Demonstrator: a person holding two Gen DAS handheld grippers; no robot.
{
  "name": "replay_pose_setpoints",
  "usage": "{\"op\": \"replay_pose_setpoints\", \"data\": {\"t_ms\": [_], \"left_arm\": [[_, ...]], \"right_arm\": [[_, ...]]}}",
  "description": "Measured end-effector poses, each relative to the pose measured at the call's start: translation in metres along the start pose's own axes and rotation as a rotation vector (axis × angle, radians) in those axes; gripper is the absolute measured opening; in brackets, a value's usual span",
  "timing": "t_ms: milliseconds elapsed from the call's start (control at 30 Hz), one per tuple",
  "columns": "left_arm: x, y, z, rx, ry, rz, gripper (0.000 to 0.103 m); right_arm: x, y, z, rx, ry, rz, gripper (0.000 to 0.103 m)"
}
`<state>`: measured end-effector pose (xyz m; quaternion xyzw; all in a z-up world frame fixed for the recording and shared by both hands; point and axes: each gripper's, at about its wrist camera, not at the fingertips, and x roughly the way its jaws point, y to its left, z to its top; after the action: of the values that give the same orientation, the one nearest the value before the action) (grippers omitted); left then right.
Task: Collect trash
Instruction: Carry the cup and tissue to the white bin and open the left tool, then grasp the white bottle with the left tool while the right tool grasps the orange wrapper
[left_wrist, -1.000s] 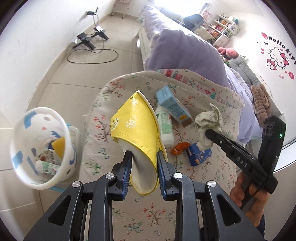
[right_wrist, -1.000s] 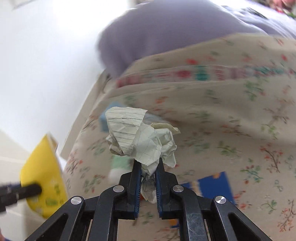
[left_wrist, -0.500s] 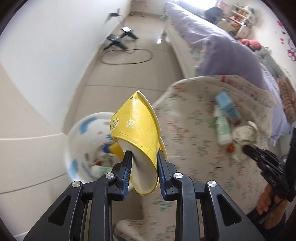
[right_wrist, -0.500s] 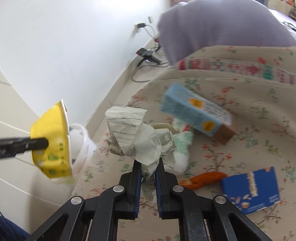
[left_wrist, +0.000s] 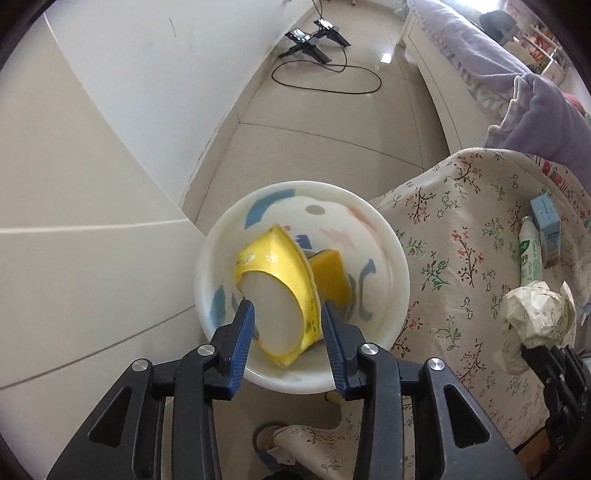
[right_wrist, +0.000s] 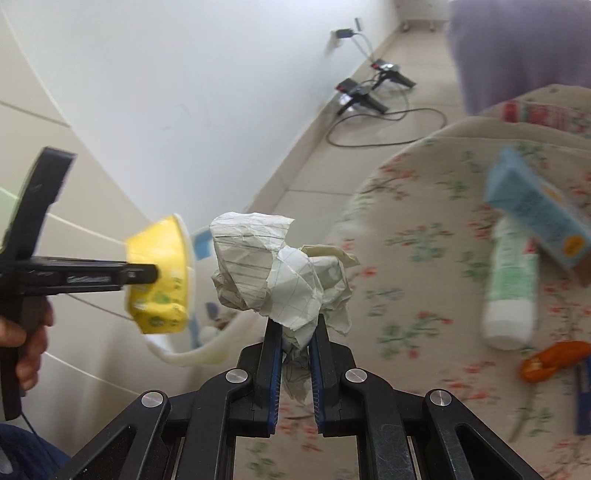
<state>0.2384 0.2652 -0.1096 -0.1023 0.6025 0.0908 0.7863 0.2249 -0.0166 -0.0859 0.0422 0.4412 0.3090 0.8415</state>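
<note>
Left gripper (left_wrist: 286, 332) pointing steeply down over the white bin (left_wrist: 218, 236), jaws opening; the crushed yellow paper cup (left_wrist: 275, 291) sits between the blue pads with a gap showing on the right side, so it looks released or nearly so, hanging directly above the bin's mouth. A yellow sponge-like block (left_wrist: 328, 275) lies inside the bin beneath it. My read: the drop only needs the jaws to finish parting, since the cup is already inside the rim's outline. Right gripper (right_wrist: 293, 345) sits off to the side over the floral cloth (right_wrist: 424, 295), clamped tight on a crumpled paper wad (right_wrist: 277, 273); the bin lies to its left. Farther out on the cloth: a white tube (right_wrist: 511, 291), a blue carton (right_wrist: 535, 218), an orange scrap (right_wrist: 554, 360).
</note>
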Motion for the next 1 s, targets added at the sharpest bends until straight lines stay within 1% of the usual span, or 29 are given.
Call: {"op": "replay_pose_setpoints", "data": {"t_ms": [33,133,300,433,500,567,633,667,700,833,933,1000], "left_arm": [[-0.004,0.001,0.000,-0.005,-0.014,-0.002,0.047],[-0.016,0.003,0.000,-0.015,-0.056,-0.001,0.053],[-0.026,0.011,0.000,-0.058,-0.073,-0.020,0.053],[-0.027,0.016,0.001,-0.097,-0.081,-0.035,0.053],[-0.029,0.019,0.001,-0.110,-0.089,-0.036,0.053],[-0.030,0.021,0.001,-0.115,-0.088,-0.036,0.053],[-0.030,0.020,0.000,-0.111,-0.085,-0.043,0.053],[-0.031,0.019,0.000,-0.109,-0.085,-0.046,0.053],[-0.031,0.018,0.000,-0.105,-0.086,-0.047,0.053],[-0.032,0.008,0.000,-0.075,-0.088,-0.051,0.053],[-0.031,-0.007,0.000,-0.040,-0.080,-0.061,0.053],[-0.031,-0.018,0.000,-0.019,-0.072,-0.085,0.053]], "right_arm": [[0.003,0.005,0.000,-0.002,0.001,0.007,0.012],[0.011,0.019,-0.001,-0.005,-0.001,0.026,0.012],[0.029,0.047,0.011,-0.021,-0.006,0.053,0.012],[0.053,0.070,0.022,-0.032,0.009,0.076,0.012],[0.065,0.078,0.026,-0.034,0.019,0.083,0.015],[0.078,0.084,0.030,-0.030,0.029,0.092,0.016],[0.097,0.087,0.031,-0.034,0.060,0.073,0.024],[0.105,0.087,0.029,-0.041,0.080,0.046,0.034],[0.110,0.087,0.027,-0.040,0.083,0.025,0.038],[0.110,0.075,0.017,-0.022,0.101,0.020,0.043],[0.091,0.060,0.012,-0.014,0.090,0.014,0.046],[0.073,0.052,0.009,-0.009,0.082,0.011,0.051]]}}
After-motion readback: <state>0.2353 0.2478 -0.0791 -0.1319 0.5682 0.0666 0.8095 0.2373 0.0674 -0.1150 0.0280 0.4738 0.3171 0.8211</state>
